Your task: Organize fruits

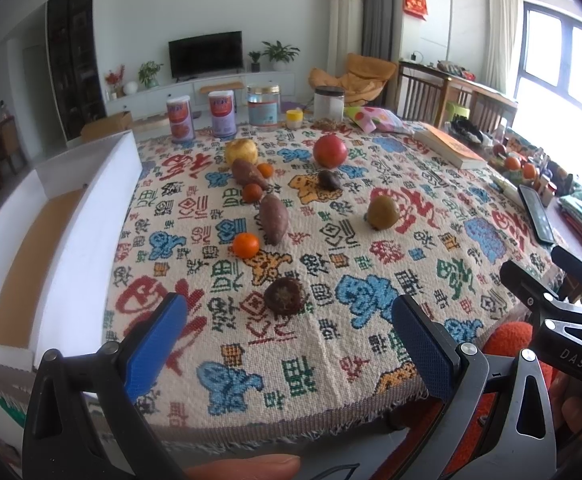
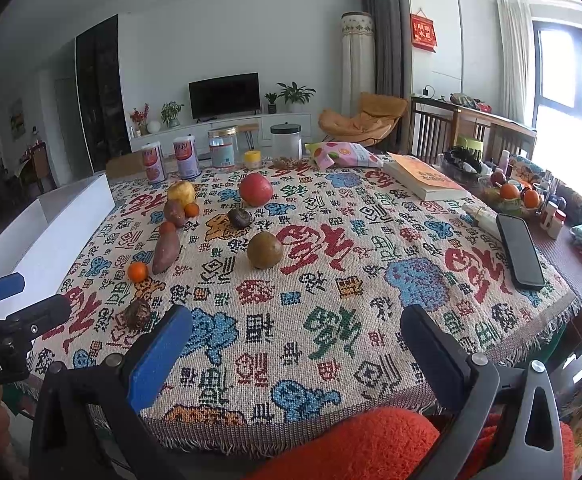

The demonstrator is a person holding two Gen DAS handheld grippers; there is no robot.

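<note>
Left wrist view looks over a table covered with a woven patterned cloth [image 1: 331, 352], with the left gripper [image 1: 287, 320] held above the near edge, its blue-padded jaws spread wide and holding nothing. Just ahead of it, between the jaw tips, lies a dark wrinkled fruit [image 1: 283, 295]. Farther back a row of produce runs away from the camera: a small orange [image 1: 245, 245], a long sweet potato [image 1: 273, 219] just beside it, a second small orange [image 1: 252, 193], another sweet potato [image 1: 248, 173] with a third small orange [image 1: 265, 170] touching its right side, and a yellow fruit [image 1: 241, 151] at the far end. To the right, well apart from the row, sit a red apple [image 1: 330, 151], a small dark fruit [image 1: 329, 180] near it, and a green-brown round fruit [image 1: 383, 212]. A white box [image 1: 91, 216] with a brown floor stands along the left edge of the table. At the far edge are cans and jars [image 1: 264, 105], and on the right a book [image 1: 449, 146] and a black phone [image 1: 536, 213]. Right wrist view shows the right gripper [image 2: 295, 330] over the near edge of the cloth, jaws likewise spread apart and empty, with the same fruits lying ahead and to its left
</note>
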